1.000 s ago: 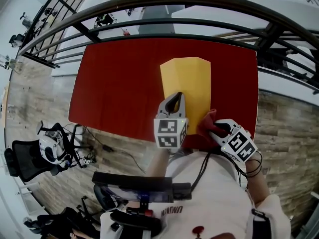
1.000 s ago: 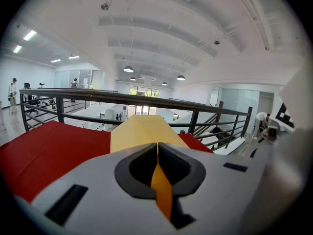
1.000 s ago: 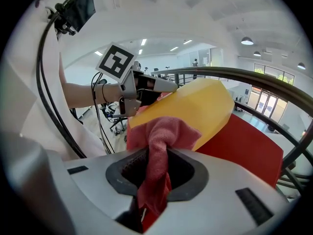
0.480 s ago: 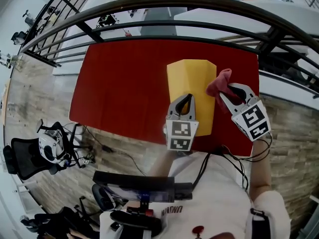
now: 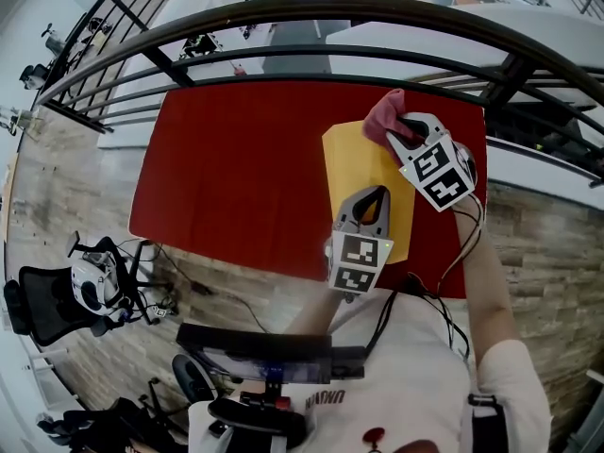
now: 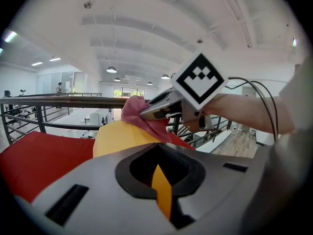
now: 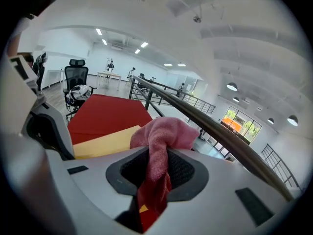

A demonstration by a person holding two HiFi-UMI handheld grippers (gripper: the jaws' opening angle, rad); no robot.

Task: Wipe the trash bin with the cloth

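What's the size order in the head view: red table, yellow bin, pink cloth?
1. red table: largest by far.
2. yellow bin: clearly smaller, covers a strip of the table.
3. pink cloth: smallest, bunched in the right tongs.
The gaps are wide; no ties.

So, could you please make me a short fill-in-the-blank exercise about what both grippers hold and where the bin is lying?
1. The right gripper is shut on the ____.
2. The left gripper is shut on an edge of the ____ trash bin.
3. The trash bin lies on a ____ table.

Missing words: cloth; yellow; red.
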